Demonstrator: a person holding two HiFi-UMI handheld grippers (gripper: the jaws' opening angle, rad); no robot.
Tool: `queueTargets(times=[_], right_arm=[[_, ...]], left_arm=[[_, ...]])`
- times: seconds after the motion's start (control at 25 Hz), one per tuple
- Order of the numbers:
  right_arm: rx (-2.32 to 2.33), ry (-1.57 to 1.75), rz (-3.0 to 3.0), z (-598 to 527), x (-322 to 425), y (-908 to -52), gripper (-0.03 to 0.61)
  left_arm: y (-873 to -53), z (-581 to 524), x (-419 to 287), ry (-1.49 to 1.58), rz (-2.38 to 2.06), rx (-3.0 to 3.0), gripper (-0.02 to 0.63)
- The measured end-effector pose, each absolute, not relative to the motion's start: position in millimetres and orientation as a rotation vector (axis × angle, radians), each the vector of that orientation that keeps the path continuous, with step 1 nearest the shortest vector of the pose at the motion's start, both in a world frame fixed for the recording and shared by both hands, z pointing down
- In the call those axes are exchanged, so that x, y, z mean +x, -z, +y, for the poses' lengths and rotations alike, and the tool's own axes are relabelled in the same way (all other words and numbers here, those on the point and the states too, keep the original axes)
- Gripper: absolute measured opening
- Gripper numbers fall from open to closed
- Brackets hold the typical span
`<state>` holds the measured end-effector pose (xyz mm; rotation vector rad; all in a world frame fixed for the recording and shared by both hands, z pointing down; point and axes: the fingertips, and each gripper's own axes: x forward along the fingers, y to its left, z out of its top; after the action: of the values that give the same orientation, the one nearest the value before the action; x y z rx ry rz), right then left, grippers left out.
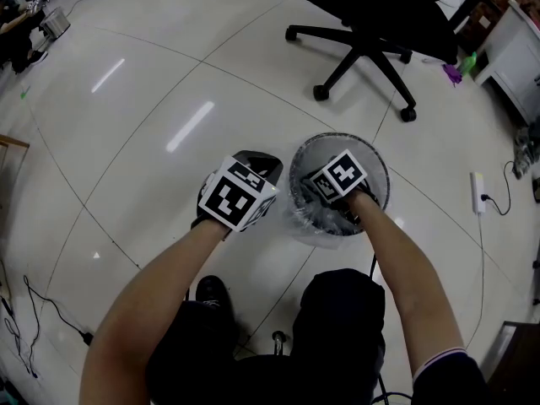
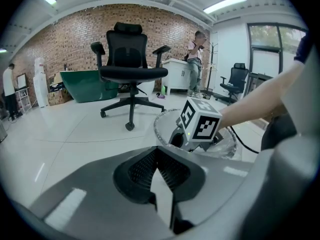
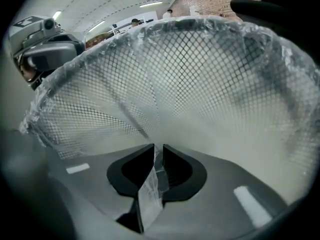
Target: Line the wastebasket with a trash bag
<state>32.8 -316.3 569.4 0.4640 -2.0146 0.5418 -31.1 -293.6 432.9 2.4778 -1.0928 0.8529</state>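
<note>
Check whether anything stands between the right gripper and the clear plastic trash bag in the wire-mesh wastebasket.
Nothing visible does. The right gripper is inside the round wire-mesh wastebasket, a fold of the clear plastic trash bag between its slightly parted jaws. The shut, empty left gripper is outside it.

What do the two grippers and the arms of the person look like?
The left gripper and right gripper are grey with black ribbed pads; each carries a white cube with black square markers. The arms are bare below a dark short sleeve with a pale hem.
</note>
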Motion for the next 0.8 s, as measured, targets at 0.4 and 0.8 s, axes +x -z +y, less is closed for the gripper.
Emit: queueTargets(times=[0.4, 0.8], right_arm=[[0.5, -0.491, -2.057, -327, 33, -517, 0.057], [0.732, -0.357, -2.288, -316, 49, -399, 0.002]], left_arm=[[-415, -292, -31, -0.826, -1.104, 2.513, 0.012], [-361, -266, -10, -0.711, -1.115, 2.64, 0.012]])
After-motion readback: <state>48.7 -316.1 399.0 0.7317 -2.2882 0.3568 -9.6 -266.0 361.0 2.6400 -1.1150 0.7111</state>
